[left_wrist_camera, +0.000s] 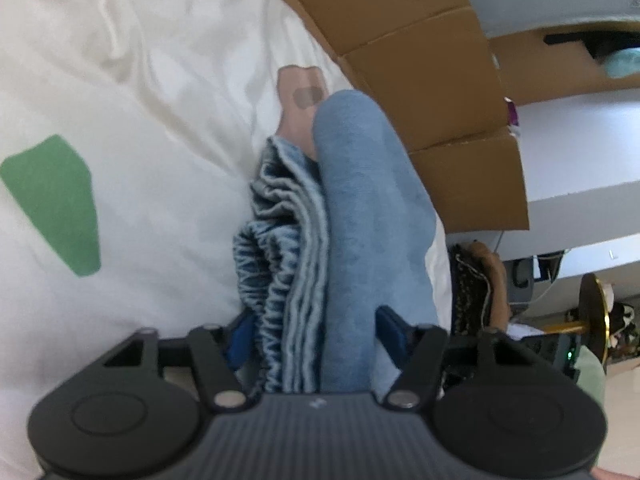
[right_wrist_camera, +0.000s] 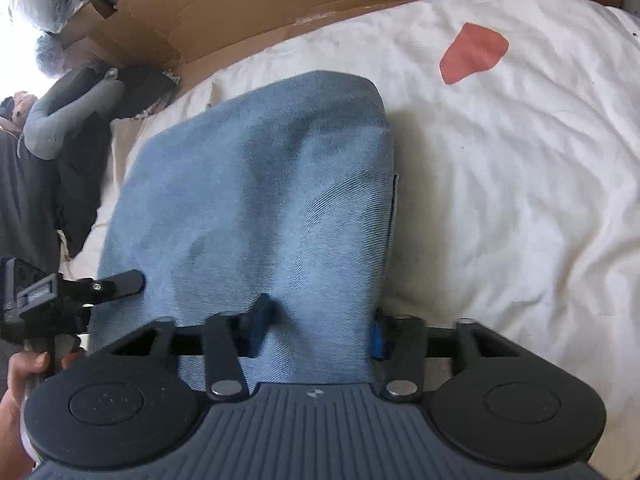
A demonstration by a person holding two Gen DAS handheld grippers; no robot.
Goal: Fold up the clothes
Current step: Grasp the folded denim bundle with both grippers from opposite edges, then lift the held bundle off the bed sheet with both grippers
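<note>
L gripper (left_wrist_camera: 316, 344) clamped on bunched blue denim garment (left_wrist_camera: 344, 216); R gripper (right_wrist_camera: 316, 332) grips same fold, over white sheet (right_wrist_camera: 520, 200).

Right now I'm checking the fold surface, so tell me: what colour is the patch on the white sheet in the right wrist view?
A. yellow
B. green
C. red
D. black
C: a red patch lies on the white sheet, beyond the folded blue denim garment.

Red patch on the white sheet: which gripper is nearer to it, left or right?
Right. The red patch lies ahead-right of the right gripper; the left gripper is across the blue cloth, at its left edge, farther off.
</note>
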